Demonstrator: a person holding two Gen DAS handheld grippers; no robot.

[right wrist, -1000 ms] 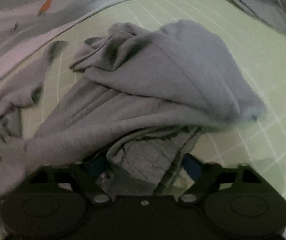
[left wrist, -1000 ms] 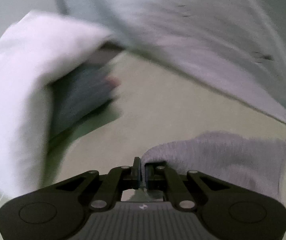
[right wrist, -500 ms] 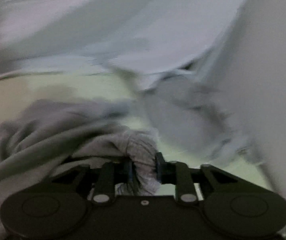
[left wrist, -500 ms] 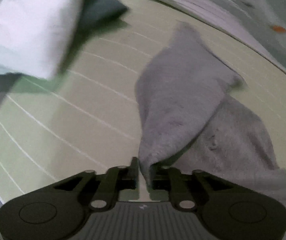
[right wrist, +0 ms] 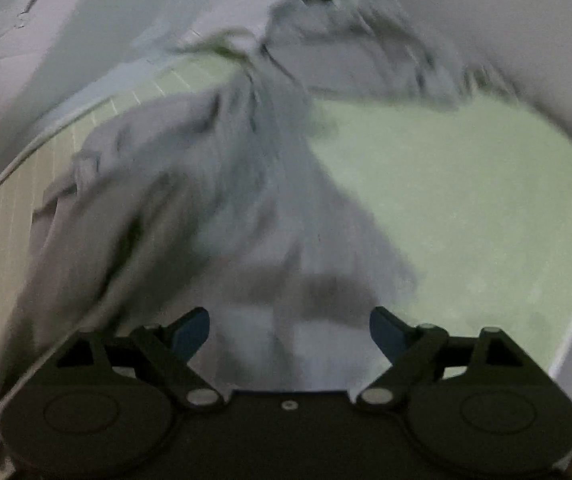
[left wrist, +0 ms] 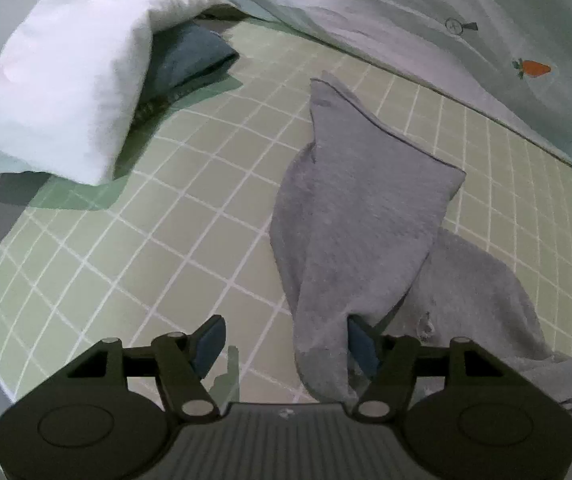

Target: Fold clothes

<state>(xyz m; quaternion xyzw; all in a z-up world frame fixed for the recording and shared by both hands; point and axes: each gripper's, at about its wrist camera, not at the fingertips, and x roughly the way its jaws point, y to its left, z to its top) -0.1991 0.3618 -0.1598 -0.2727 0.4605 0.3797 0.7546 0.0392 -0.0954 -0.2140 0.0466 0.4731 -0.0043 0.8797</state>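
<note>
A grey knit garment (left wrist: 366, 216) lies crumpled on the green checked bedsheet (left wrist: 166, 240). One end of it trails back between the jaws of my left gripper (left wrist: 286, 340), which are opening; the cloth rests against the right finger only, and the pads do not press on it. In the blurred right wrist view the same grey garment (right wrist: 226, 200) spreads over the sheet (right wrist: 466, 220) and runs under my right gripper (right wrist: 290, 328). Its jaws are opening wide, with cloth lying loose between the blue pads.
A white pillow (left wrist: 74, 68) lies at the upper left over a dark blue cushion (left wrist: 190, 56). A pale duvet with a carrot print (left wrist: 530, 68) lines the far side. More pale bedding (right wrist: 366, 60) is bunched at the far end by a white wall (right wrist: 526, 40).
Both grippers were shut on the grey garment and have now spread their jaws, letting it go. The left view swung from the pillow over the sheet. The right view swept sideways toward the wall.
</note>
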